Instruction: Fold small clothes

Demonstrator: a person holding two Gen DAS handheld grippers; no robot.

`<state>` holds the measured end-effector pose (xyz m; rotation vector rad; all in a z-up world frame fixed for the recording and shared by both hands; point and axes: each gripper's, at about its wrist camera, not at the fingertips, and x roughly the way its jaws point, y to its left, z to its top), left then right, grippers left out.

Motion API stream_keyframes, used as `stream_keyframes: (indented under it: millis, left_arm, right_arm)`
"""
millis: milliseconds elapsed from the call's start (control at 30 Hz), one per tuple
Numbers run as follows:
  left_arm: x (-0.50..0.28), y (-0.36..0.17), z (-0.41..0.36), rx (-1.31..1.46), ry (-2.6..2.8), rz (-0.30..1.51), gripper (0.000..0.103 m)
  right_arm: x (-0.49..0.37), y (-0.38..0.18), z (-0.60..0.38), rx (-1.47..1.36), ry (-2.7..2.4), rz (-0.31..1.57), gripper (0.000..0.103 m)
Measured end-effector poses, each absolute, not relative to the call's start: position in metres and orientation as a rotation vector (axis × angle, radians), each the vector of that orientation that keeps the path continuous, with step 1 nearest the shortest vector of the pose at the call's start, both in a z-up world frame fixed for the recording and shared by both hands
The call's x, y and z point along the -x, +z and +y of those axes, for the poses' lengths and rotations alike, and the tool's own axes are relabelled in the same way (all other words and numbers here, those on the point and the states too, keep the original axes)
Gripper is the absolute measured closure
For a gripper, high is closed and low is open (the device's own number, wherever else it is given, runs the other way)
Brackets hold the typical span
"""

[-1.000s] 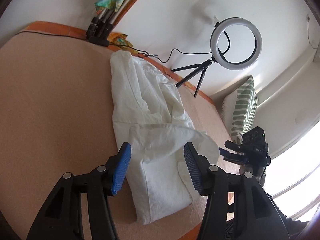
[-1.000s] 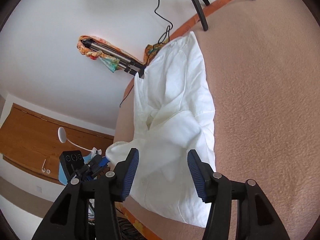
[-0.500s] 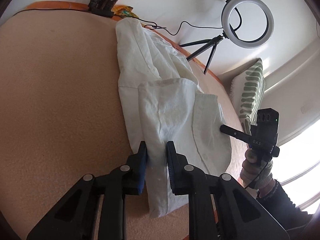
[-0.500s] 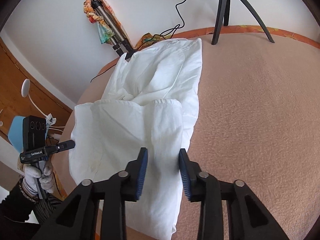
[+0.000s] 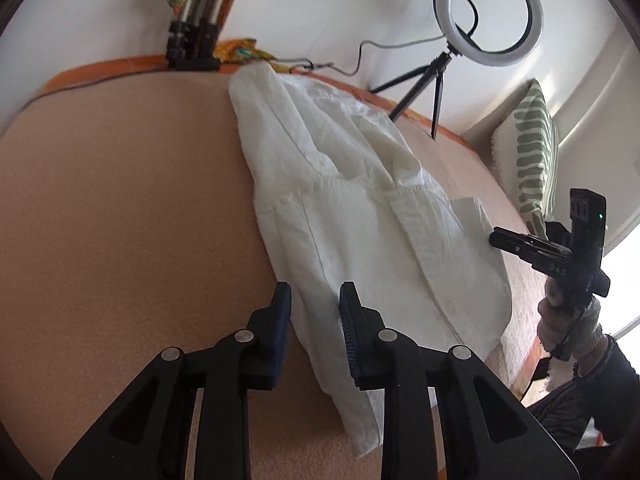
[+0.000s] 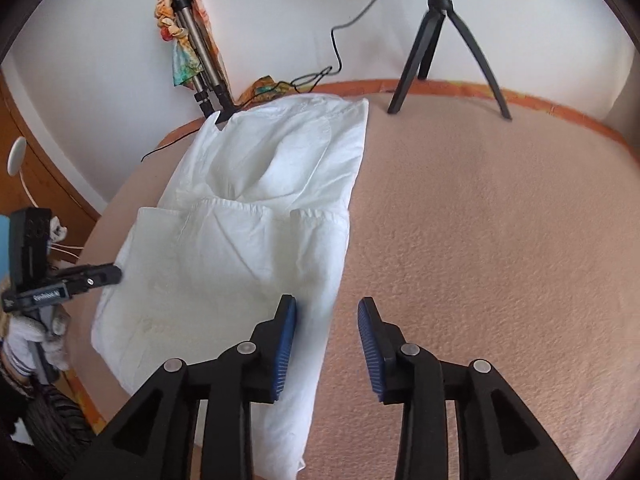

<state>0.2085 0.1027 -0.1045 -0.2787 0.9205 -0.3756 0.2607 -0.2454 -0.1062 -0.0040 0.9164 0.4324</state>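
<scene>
Left gripper (image 5: 314, 308) and right gripper (image 6: 327, 330): black plastic arms, silver screws, ribbed blue pads; person wears white gloves (image 5: 576, 326), dark sleeves

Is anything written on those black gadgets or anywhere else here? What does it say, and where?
"DAS": white letters on the right gripper, seen from the left wrist.
White label on the left gripper, seen from the right wrist: too blurred to read.
White garment, ring light, striped cushion: no writing.
</scene>
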Motion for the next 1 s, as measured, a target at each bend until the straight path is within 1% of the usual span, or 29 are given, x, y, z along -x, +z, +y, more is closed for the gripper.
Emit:
stream_keyframes:
  millis: [67,167,233,333,433,533,667,733,900,967,1000]
  left_arm:
    - [-0.196,-0.090,0.100,0.222,-0.364,0.858,0.080]
    - [-0.189,-0.082,0.077,0.157,-0.420,0.806,0.080]
    - [-0.195,-0.087,0.058,0.111,-0.441,0.819,0.080]
    - [-0.211,-0.104,0.044,0.085,-0.412,0.869,0.080]
    - [-0.220,-0.120,0.038,0.024,-0.372,0.918,0.080]
    - [-0.222,-0.128,0.046,0.051,-0.376,0.940,0.080]
    - [-0.222,-0.113,0.064,0.103,-0.386,0.912,0.080]
    - [-0.228,-0.105,0.076,0.118,-0.377,0.893,0.080]
    - [-0.261,-0.097,0.105,0.125,-0.362,0.879,0.080]
    - [-0.281,-0.100,0.114,0.139,-0.362,0.888,0.080]
    - [-0.293,-0.104,0.119,0.149,-0.354,0.899,0.080]
  right_arm:
    - [-0.244,-0.089,-0.240,0.067,0.433,0.811,0.068]
    - [-0.223,-0.079,-0.219,0.139,0.527,0.717,0.068]
    - [-0.223,-0.086,-0.196,0.210,0.564,0.727,0.071]
    - [-0.239,-0.103,-0.169,0.281,0.546,0.766,0.071]
    - [-0.259,-0.121,-0.162,0.291,0.526,0.810,0.070]
    - [-0.274,-0.138,-0.166,0.237,0.519,0.885,0.070]
    - [-0.276,-0.121,-0.177,0.177,0.545,0.883,0.070]
    - [-0.281,-0.108,-0.192,0.114,0.541,0.864,0.067]
    - [-0.310,-0.092,-0.217,0.034,0.514,0.859,0.066]
    - [-0.327,-0.094,-0.217,0.028,0.527,0.880,0.055]
    - [-0.339,-0.097,-0.215,0.025,0.539,0.892,0.043]
